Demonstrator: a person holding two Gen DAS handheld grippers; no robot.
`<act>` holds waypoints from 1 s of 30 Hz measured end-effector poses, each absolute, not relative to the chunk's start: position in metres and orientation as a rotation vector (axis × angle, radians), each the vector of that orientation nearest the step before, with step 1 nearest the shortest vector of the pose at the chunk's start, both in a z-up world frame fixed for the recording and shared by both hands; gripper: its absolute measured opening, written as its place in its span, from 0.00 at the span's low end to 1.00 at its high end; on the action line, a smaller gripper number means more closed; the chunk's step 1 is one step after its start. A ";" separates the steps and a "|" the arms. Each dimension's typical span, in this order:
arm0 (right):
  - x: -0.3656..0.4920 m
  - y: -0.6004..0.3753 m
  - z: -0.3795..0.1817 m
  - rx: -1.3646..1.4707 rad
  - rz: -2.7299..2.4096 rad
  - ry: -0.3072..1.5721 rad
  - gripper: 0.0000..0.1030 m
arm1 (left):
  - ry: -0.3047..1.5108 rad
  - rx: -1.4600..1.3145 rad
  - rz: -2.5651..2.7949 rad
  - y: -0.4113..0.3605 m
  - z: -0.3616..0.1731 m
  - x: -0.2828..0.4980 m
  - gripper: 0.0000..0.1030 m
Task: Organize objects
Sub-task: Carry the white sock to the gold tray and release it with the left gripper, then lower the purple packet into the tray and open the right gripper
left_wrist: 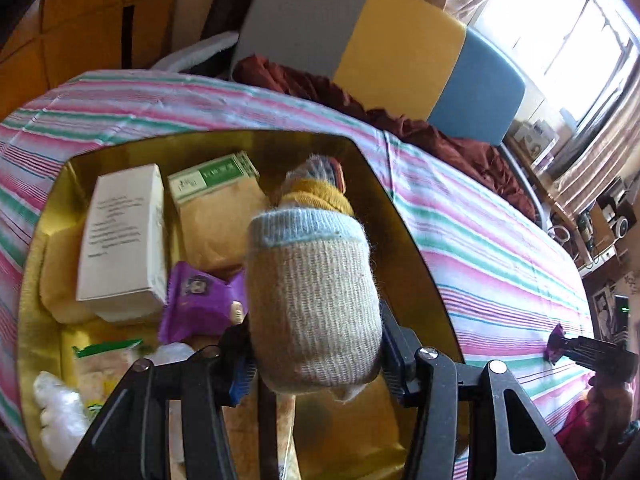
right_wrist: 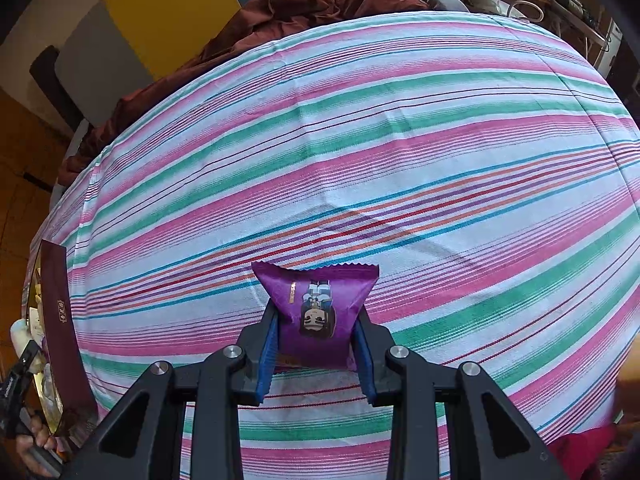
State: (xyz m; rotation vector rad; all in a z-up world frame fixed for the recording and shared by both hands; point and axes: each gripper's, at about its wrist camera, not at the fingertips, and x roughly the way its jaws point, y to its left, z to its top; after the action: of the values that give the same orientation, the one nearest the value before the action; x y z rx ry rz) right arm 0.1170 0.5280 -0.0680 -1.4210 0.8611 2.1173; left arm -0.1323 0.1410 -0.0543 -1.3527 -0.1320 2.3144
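Observation:
My left gripper [left_wrist: 316, 356] is shut on a rolled bundle of socks [left_wrist: 312, 288], beige with a pale blue cuff and a mustard sock tucked inside. It hangs over the gold-lined box [left_wrist: 400, 216], above a second purple snack packet [left_wrist: 200, 300], a white carton [left_wrist: 124, 236] and a green-and-tan box [left_wrist: 218, 216]. My right gripper [right_wrist: 316, 340] is shut on a purple snack packet [right_wrist: 316, 304], held just above the striped cloth [right_wrist: 360, 140]. The right gripper [left_wrist: 560, 346] with its packet shows far right in the left wrist view.
The gold box's dark red outer wall [right_wrist: 60, 320] stands at the left edge of the right wrist view. A crumpled maroon cloth [left_wrist: 400, 120] and a grey, yellow and blue headboard [left_wrist: 400, 40] lie behind the bed. Plastic-wrapped items [left_wrist: 60, 408] fill the box's near corner.

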 end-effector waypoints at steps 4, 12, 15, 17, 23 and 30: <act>0.112 0.527 -0.067 -1.417 2.131 0.857 0.32 | -0.084 -1.386 2.329 0.149 -0.064 -0.137 0.57; 0.098 0.519 -0.068 -1.411 2.143 0.838 0.32 | -0.081 -1.282 2.423 0.125 -0.046 -0.115 0.59; 0.094 0.515 -0.063 -1.399 2.168 0.799 0.32 | -0.083 -1.233 2.465 0.107 -0.037 -0.098 0.59; 0.089 0.504 -0.056 -1.394 2.203 0.744 0.32 | -0.069 -1.198 2.495 0.093 -0.032 -0.084 0.59; 0.055 0.425 -0.035 -1.455 2.393 0.625 0.32 | -0.012 -1.149 2.559 0.059 -0.027 -0.054 0.60; 0.011 0.288 0.009 -1.516 2.755 0.439 0.32 | -0.011 -1.119 2.604 0.036 -0.023 -0.036 0.62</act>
State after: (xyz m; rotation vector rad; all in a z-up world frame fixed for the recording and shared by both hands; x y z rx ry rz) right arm 0.0113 0.2878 0.0085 -1.5159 0.4385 2.7554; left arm -0.0360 0.0362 -0.0226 -1.1193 -0.0111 2.6038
